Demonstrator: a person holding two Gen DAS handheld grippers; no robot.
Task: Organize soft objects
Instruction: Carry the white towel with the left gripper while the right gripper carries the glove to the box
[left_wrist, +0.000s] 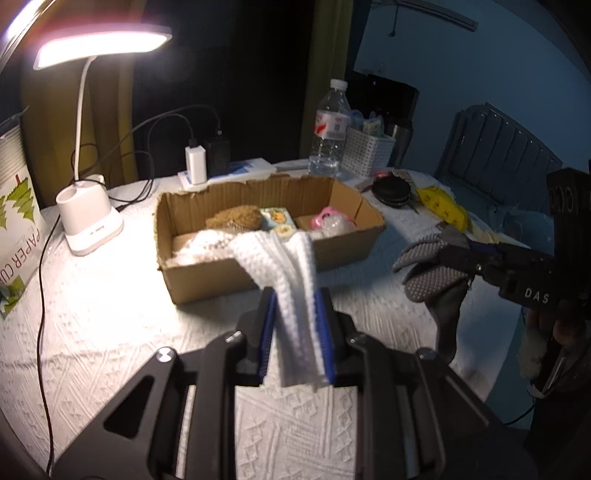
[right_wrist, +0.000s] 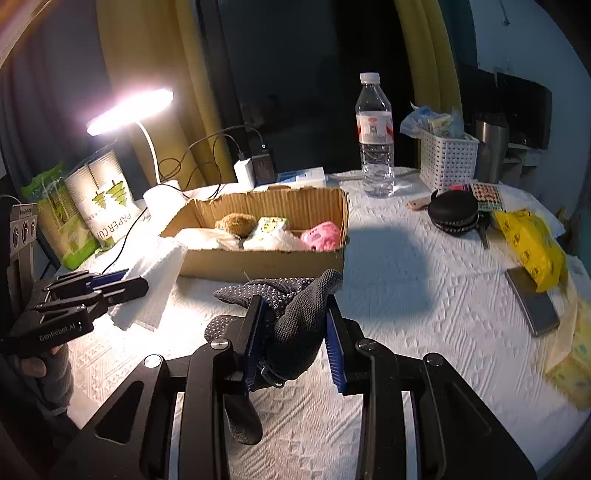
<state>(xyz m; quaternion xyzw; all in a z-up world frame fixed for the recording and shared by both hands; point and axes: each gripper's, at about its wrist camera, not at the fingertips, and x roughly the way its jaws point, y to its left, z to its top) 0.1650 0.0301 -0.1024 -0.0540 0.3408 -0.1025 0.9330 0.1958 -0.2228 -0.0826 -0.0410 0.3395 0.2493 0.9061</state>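
My left gripper (left_wrist: 295, 295) is shut on a white waffle cloth (left_wrist: 291, 273) that drapes over the front wall of an open cardboard box (left_wrist: 207, 277). It also shows in the right wrist view (right_wrist: 122, 284), holding the cloth (right_wrist: 155, 280) left of the box (right_wrist: 266, 262). My right gripper (right_wrist: 295, 306) is shut on a grey dotted glove (right_wrist: 295, 314) above the table in front of the box. In the left wrist view it (left_wrist: 448, 254) holds the glove (left_wrist: 428, 266) to the right of the box. The box holds a brown plush (right_wrist: 236, 223), a pink soft toy (right_wrist: 321, 236) and white soft items.
A lit white desk lamp (left_wrist: 88, 218) stands left of the box with cables (left_wrist: 44, 295) trailing. A water bottle (right_wrist: 375, 147) and white basket (right_wrist: 447, 162) stand behind. A black pouch (right_wrist: 454, 212), yellow packet (right_wrist: 528, 247) and phone (right_wrist: 532, 301) lie right. A paper cup pack (right_wrist: 107, 199) stands far left.
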